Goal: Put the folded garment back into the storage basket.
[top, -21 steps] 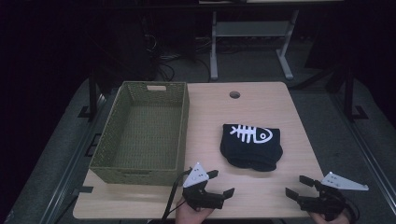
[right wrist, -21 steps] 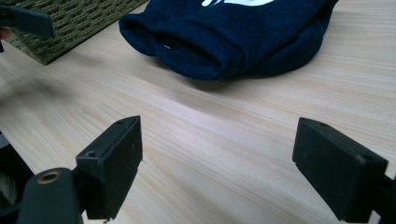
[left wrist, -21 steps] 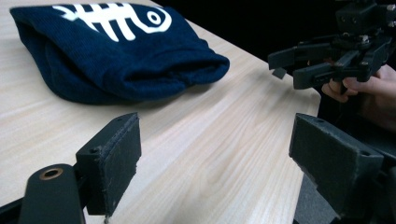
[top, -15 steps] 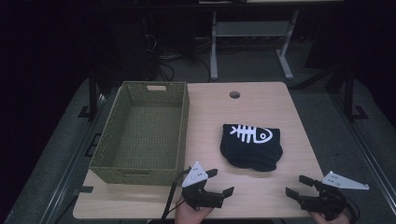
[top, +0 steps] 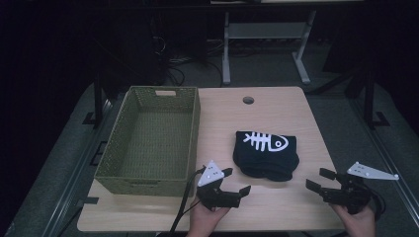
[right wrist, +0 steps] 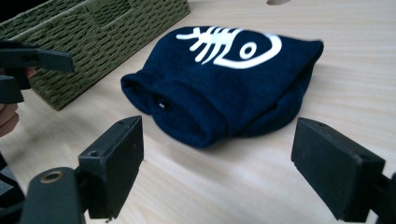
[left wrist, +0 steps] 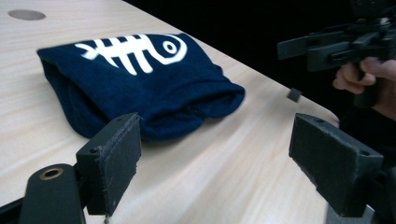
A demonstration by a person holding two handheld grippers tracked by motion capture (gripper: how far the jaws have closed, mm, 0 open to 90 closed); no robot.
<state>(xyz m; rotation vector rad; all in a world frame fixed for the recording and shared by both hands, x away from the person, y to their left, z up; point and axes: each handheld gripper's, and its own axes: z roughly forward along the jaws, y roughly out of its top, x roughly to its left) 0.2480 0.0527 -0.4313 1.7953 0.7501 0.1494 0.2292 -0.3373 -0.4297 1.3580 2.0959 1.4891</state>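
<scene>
while both gape empty, left claw and right claw flank folded garment.

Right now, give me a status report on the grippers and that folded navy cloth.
Left gripper open, empty. Right gripper open, empty. Folded navy cloth flat on table, untouched, between both. Nothing in the way.
</scene>
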